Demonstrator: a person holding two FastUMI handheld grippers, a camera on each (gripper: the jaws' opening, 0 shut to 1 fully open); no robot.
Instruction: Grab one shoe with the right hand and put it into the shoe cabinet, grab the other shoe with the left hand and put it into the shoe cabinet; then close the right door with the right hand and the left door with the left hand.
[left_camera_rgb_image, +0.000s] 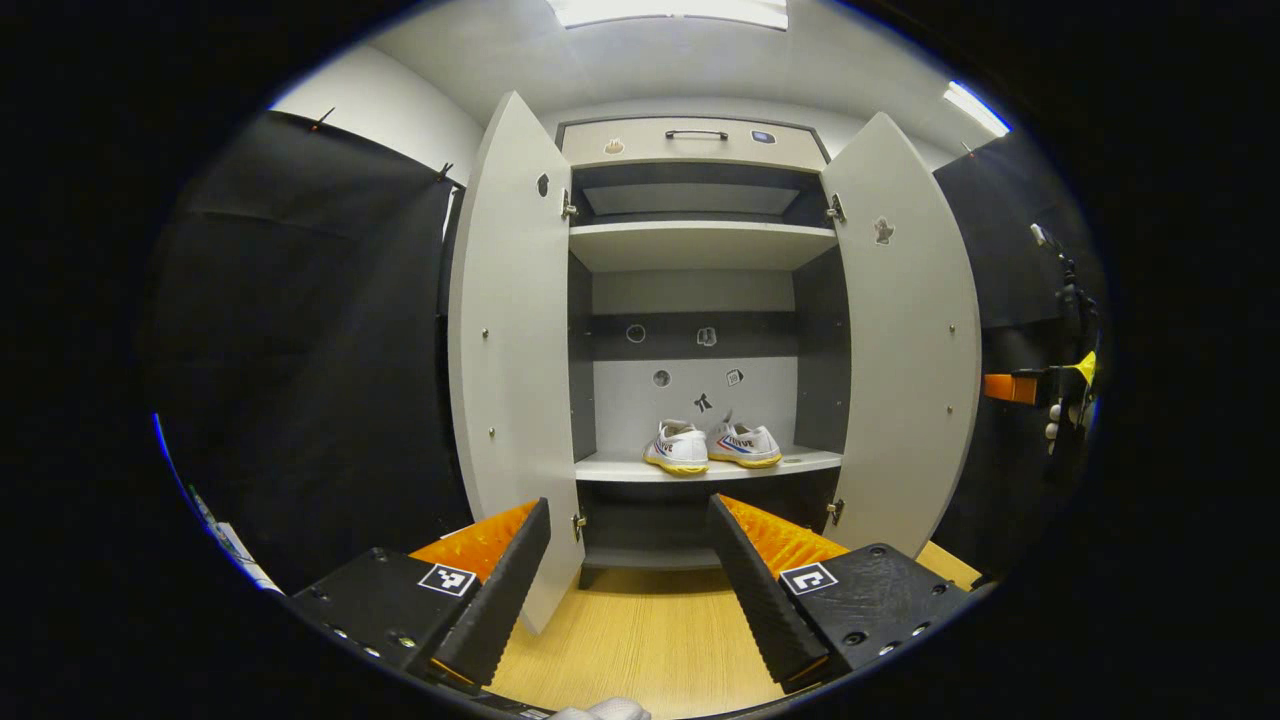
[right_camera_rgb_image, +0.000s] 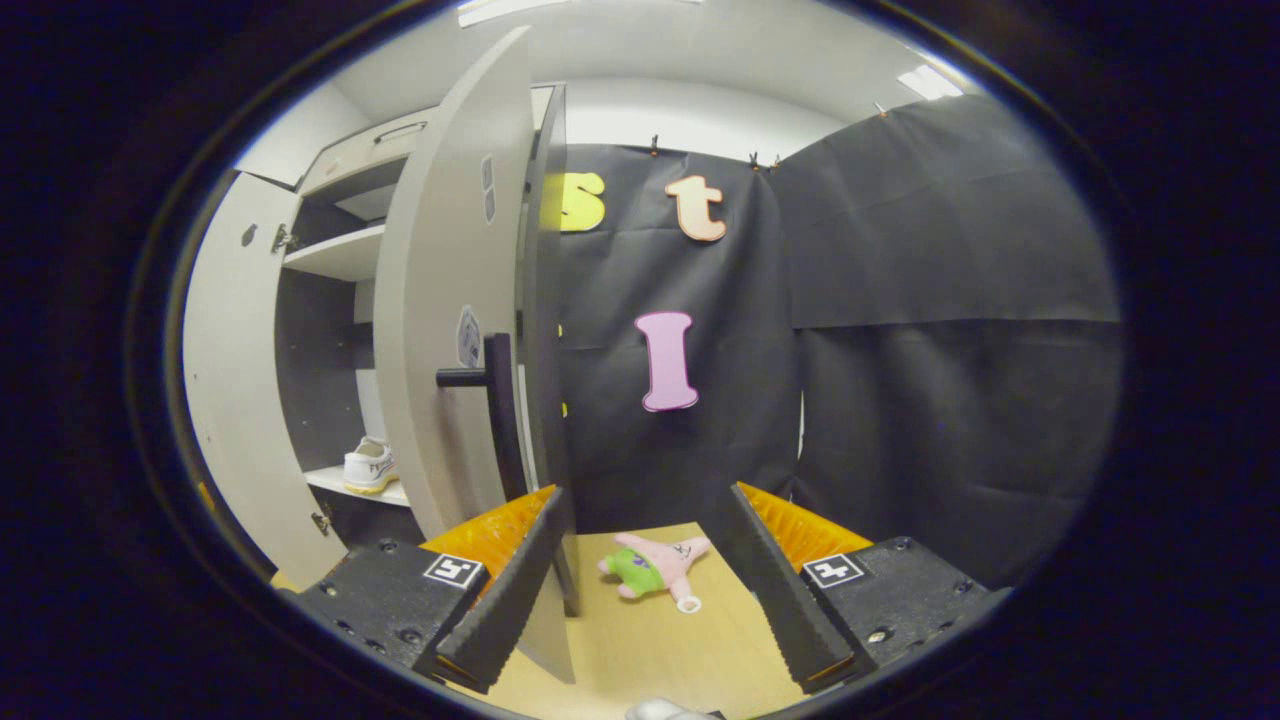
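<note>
In the left gripper view, the shoe cabinet (left_camera_rgb_image: 690, 150) fills the centre of the frame with both doors swung wide: the left door (left_camera_rgb_image: 512, 350) to the left of centre, the right door (left_camera_rgb_image: 905, 340) to the right. Two white sneakers sit side by side, touching or nearly so, on the lower shelf (left_camera_rgb_image: 800, 462) just below centre: one shoe (left_camera_rgb_image: 677, 446) on the left, the other shoe (left_camera_rgb_image: 745, 445) just right of it. One more shelf (left_camera_rgb_image: 700, 243) spans the cabinet higher up, and a drawer front with one dark handle (left_camera_rgb_image: 696, 133) tops it. The left gripper (left_camera_rgb_image: 628, 580) sits at the bottom of the frame with its two fingers spread apart, holding nothing, over the wooden floor (left_camera_rgb_image: 640, 640). At the far right edge, part of another gripper (left_camera_rgb_image: 1030, 388) is seen, too small to judge.

In the right gripper view, the right gripper (right_camera_rgb_image: 640, 590) at the bottom is likewise spread wide and empty. The right door's outer face (right_camera_rgb_image: 440, 300) stands left of centre, its one dark bar handle (right_camera_rgb_image: 495, 400) just above the near finger. One white sneaker (right_camera_rgb_image: 368, 466) shows on the shelf at lower left. One pink and green plush toy (right_camera_rgb_image: 655, 568) lies on the floor between the fingers.
</note>
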